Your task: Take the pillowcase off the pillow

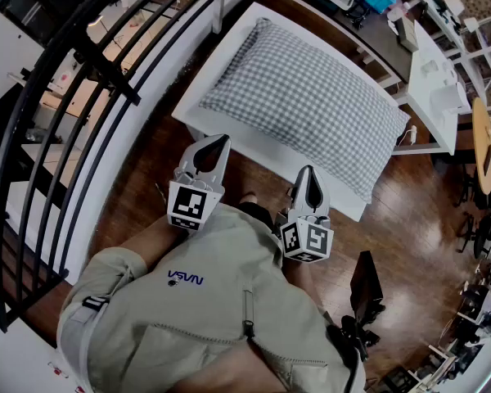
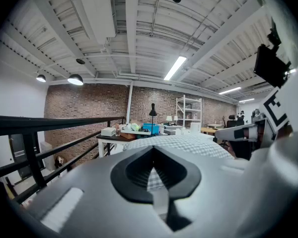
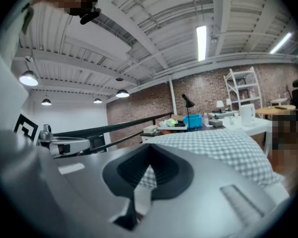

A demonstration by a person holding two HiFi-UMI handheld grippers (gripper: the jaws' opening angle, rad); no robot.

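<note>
A pillow (image 1: 311, 105) in a grey-and-white checked pillowcase (image 1: 278, 80) lies flat on a white rectangular table (image 1: 254, 150). It hides most of the tabletop, and its near right corner hangs over the table's edge. Which end of the case is open cannot be made out. The left gripper (image 1: 217, 144) and the right gripper (image 1: 309, 177) are both held short of the table's near edge, apart from the pillow. Each has its jaws pressed together on nothing. In the left gripper view, the left gripper (image 2: 153, 151) shows only a sliver of checked fabric beyond its closed tips, and the right gripper (image 3: 149, 151) shows the same in its own view. The person's hands are hidden under the square-marker cubes and the beige jacket (image 1: 213, 326). The jacket's blue chest lettering (image 1: 185, 278) reads roughly "VSVN" from this angle. A black metal railing (image 1: 65, 97) crosses the left of the head view. The cluttered desk (image 2: 134, 133) by the brick wall carries things too small to read.
</note>
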